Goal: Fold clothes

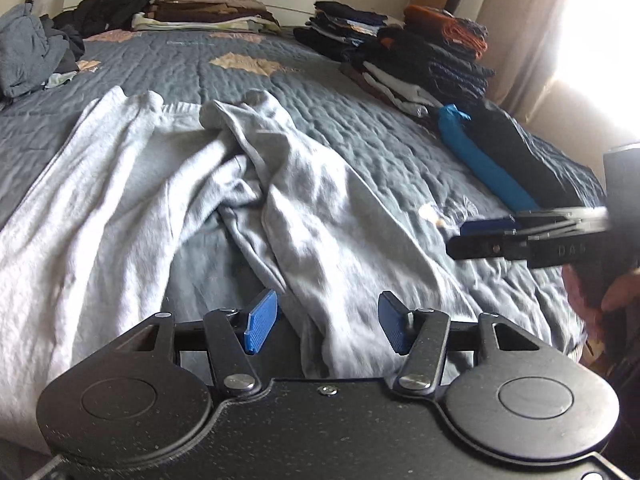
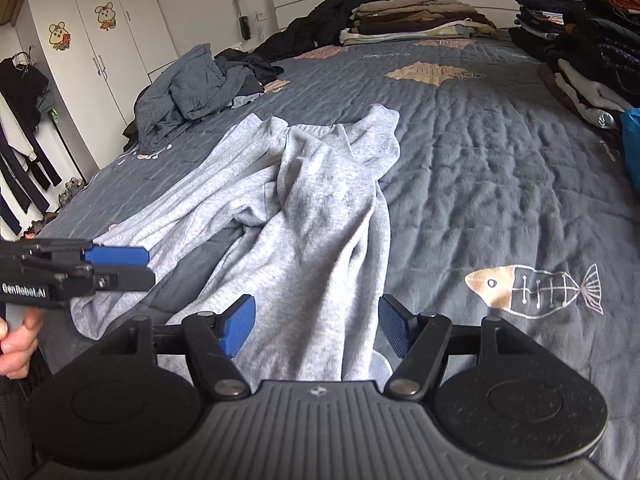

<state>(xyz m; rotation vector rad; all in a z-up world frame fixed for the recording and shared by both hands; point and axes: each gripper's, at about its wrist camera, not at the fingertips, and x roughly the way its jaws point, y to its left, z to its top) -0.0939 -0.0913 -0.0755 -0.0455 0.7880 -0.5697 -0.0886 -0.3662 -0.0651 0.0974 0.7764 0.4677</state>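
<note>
grey sweatpants (image 1: 224,184) — spread rumpled on the bed (image 1: 360,120), mid-quilt | left gripper (image 1: 324,322) — jaws spread over the pants' near end | right gripper (image 2: 316,330) — jaws spread above the pants, nothing pinched | folded stacks (image 2: 592,60) at bed's far edge

My right hand-held gripper (image 2: 316,326) hangs over a bed (image 2: 480,168), its blue pads spread apart with nothing between them but the grey garment (image 2: 304,216) lying rumpled below. My left hand-held gripper (image 2: 136,266) enters from the left edge, seen side-on; whether it grips anything I cannot tell. A crumpled grey pile (image 2: 180,100) sits far left, folded stacks (image 2: 412,20) line the headboard, and more stacks (image 2: 588,56) fill the right side. A fish print (image 2: 536,284) marks the quilt.
</note>
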